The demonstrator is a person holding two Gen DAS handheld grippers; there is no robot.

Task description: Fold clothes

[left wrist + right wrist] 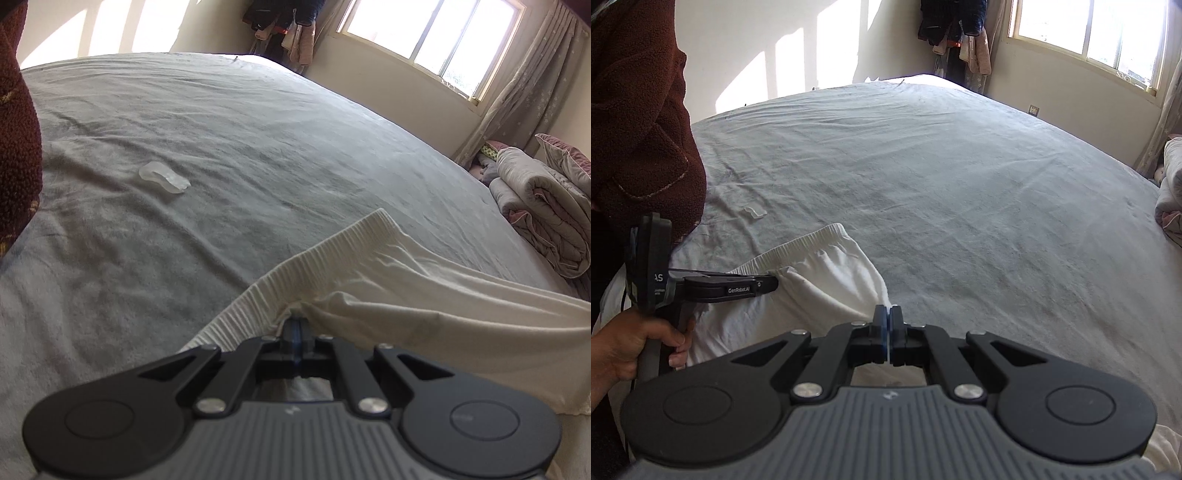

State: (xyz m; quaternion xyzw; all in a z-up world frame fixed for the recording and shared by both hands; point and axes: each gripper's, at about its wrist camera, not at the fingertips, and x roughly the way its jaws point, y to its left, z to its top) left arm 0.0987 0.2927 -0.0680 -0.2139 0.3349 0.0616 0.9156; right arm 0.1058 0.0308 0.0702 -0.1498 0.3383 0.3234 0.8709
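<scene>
Left wrist view, left to right. A dark red fleece sleeve [16, 147] fills the left edge. Beside it stretches the grey bedsheet [258, 147], bearing a small translucent plastic piece [164, 177] that lies alone, well apart from the garment. At lower centre the left gripper [295, 323] is clenched on the white garment [369, 280], its fingers pinching the fabric just below the ribbed waistband [295, 273]; the cloth bunches at the pinch and drapes away to the right. Rolled quilts [546, 206] are piled at the far right edge of the bed, below a curtain [524, 81] and window [432, 29]. Clothes hang [284, 26] in the far corner.

Right wrist view, left to right. The same red sleeve [639, 122] occupies the upper left; beneath it a hand [631, 350] grips the handle of the left gripper [774, 282], whose tip meets the garment [827, 284] at the waistband [798, 247]. The plastic piece [754, 212] lies just beyond the waistband on the sheet [960, 184]. At lower centre the right gripper [887, 317] has its fingers pressed together at the garment's right edge; whether cloth lies between them cannot be told. The garment lies at the near left part of the bed. No containers appear in either view.
</scene>
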